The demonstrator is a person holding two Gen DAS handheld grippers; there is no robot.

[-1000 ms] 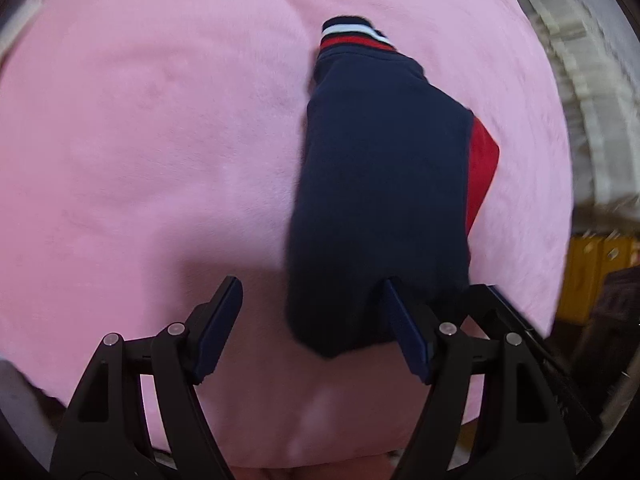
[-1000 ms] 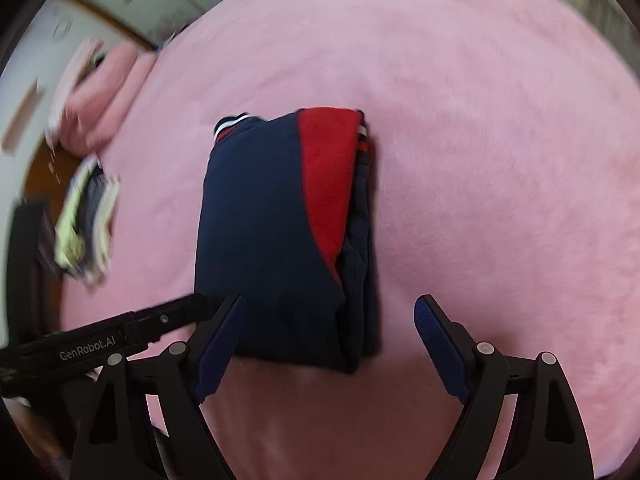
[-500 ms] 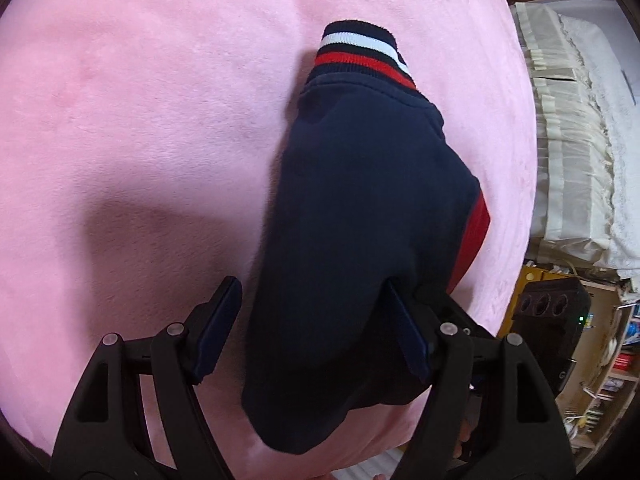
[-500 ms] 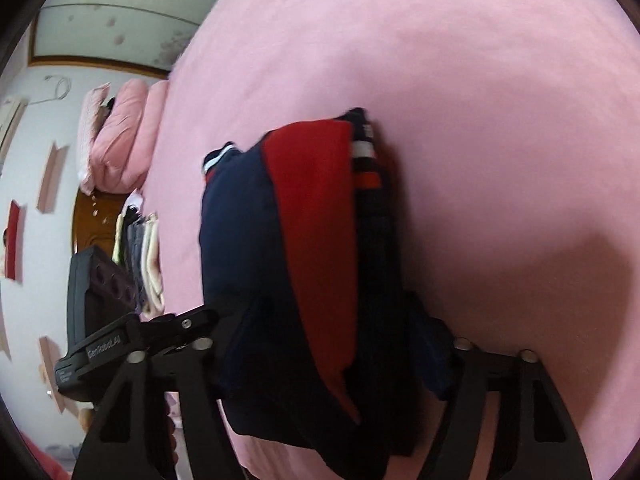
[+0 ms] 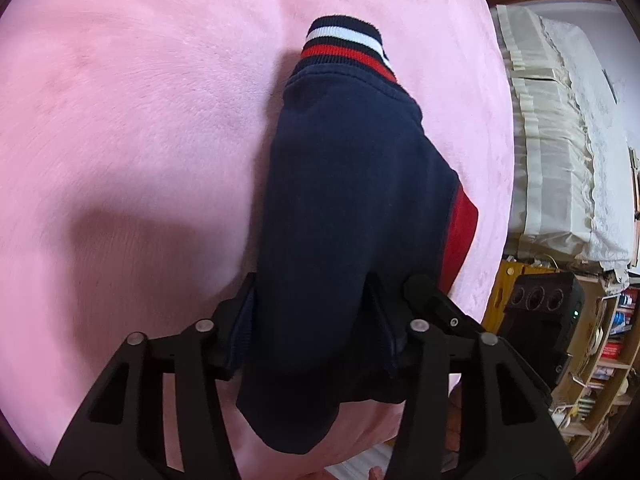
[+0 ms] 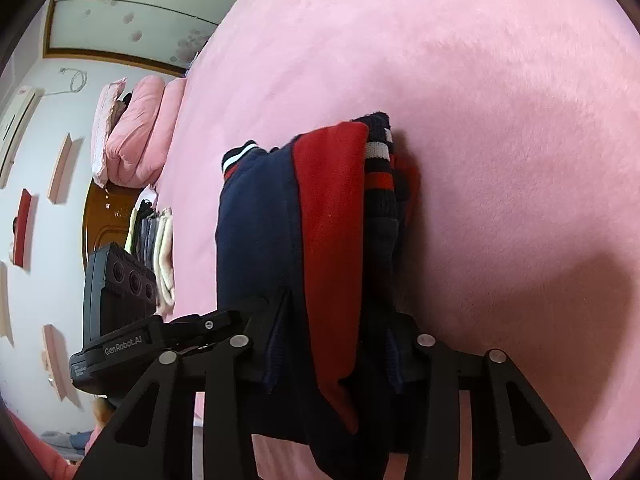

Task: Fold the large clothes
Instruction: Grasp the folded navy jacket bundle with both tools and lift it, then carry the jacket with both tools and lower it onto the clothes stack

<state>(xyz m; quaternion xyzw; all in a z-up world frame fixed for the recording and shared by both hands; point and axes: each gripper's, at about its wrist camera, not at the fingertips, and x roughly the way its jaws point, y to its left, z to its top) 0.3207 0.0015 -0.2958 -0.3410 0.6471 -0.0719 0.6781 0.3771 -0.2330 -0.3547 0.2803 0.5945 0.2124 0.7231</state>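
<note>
Nearest in both wrist views are the grippers, each clamped on the near end of the folded jacket (image 5: 352, 208). The left gripper (image 5: 310, 312) has just been closing, and its two pads now press the navy cloth from either side, with the bundle's near corner sagging below the jaws. The right gripper (image 6: 332, 332) has likewise just been closing and now pinches the stacked layers, navy on the left and a red panel (image 6: 332, 220) in the middle, so the grip takes in several thicknesses at once.

The relation the next move depends on: the jacket's long axis runs straight away from both grippers, near end in the jaws, far end resting on the pink blanket (image 5: 140, 100). The two hands sit side by side on the same near edge, the left gripper's body visible at the lower left of the right wrist view, so neither is nearer than the other. Judged from this, the near edge would be lifted and carried toward the far end, or the whole bundle moved away.

Farther out, the striped cuff (image 5: 344, 44) marks the far end. Beyond the blanket's left edge in the right wrist view lies a stack of folded clothes (image 6: 156, 248), then pink pillows (image 6: 136, 132). No container is in view.
</note>
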